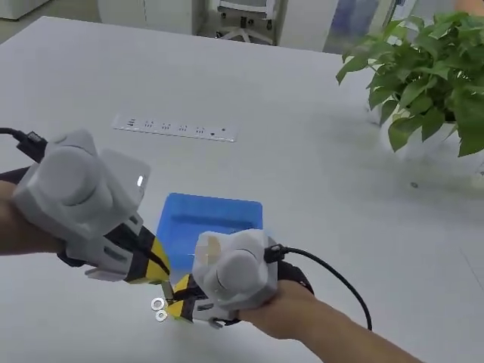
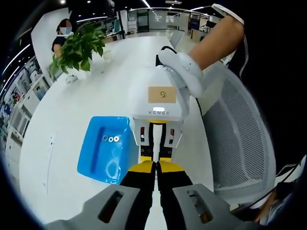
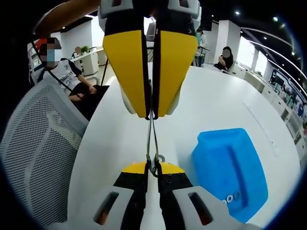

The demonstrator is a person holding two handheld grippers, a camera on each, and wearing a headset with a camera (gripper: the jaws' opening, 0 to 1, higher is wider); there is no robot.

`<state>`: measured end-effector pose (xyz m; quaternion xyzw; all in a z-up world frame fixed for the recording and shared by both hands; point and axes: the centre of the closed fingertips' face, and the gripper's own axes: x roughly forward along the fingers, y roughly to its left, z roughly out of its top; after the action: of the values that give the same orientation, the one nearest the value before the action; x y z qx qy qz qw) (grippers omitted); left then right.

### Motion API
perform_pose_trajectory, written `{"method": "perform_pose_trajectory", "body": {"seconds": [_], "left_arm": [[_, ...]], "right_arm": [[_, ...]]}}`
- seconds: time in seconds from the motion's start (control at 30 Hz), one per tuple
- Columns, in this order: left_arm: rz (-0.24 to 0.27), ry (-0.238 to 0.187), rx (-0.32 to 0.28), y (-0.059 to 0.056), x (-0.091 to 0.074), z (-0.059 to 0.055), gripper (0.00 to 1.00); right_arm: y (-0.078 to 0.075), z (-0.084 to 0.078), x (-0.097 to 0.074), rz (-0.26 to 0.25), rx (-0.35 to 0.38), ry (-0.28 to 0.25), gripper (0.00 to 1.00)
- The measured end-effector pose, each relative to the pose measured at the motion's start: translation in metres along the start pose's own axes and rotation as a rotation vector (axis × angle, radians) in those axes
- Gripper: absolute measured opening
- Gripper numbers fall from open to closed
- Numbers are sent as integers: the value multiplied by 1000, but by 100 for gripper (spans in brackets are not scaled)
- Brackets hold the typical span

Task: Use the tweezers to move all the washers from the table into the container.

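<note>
1. Washers (image 1: 158, 305): in the head view two lie touching each other on the desk (image 1: 318, 197), at 7 o'clock of the meeting claw tips. In the left gripper view three more washers sit in a row inside the container (image 2: 91, 155).
2. Tweezers (image 3: 152, 162) run straight between the two claws, one end in each.
3. The left claw (image 2: 156, 166) is clenched on the tweezers, and the right claw (image 3: 152, 171) is clenched on their other end. In the right gripper view a washer lies just beside that end; I cannot tell whether it is pinched.
4. Writing: in the left gripper view the right gripper's white housing reads "XENSE". Above it is a tan sticker with a scribble too small to read.
5. The container is blue and open-topped. It sits just beyond the claws at 12 o'clock in the head view, and at 4 o'clock of the right claw in the right gripper view.
6. Room: bare desk stretches past the container to a power strip (image 1: 174, 127) at 11 o'clock and a plant (image 1: 431, 76) at 2 o'clock. In the left gripper view a mesh chair (image 2: 240, 139) stands by the desk edge at 3 o'clock.
</note>
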<state>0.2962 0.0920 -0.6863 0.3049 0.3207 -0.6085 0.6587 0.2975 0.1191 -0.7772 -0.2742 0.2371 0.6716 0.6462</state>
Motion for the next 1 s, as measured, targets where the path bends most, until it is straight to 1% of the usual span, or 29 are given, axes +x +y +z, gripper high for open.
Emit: {"method": "perform_pose_trajectory", "body": {"seconds": [0.47,0.7,1.0], "left_arm": [[6,-1,43,5,-17,19,5],[8,4,62,9,-23,28,5],[14,-1,84,21,-28,40,5]], "right_arm": [[-10,16,-21,-44,-13,-15,9],[-16,21,-29,-54,-21,-16,9],[-30,26,-41,-75,-25,-23,9]]}}
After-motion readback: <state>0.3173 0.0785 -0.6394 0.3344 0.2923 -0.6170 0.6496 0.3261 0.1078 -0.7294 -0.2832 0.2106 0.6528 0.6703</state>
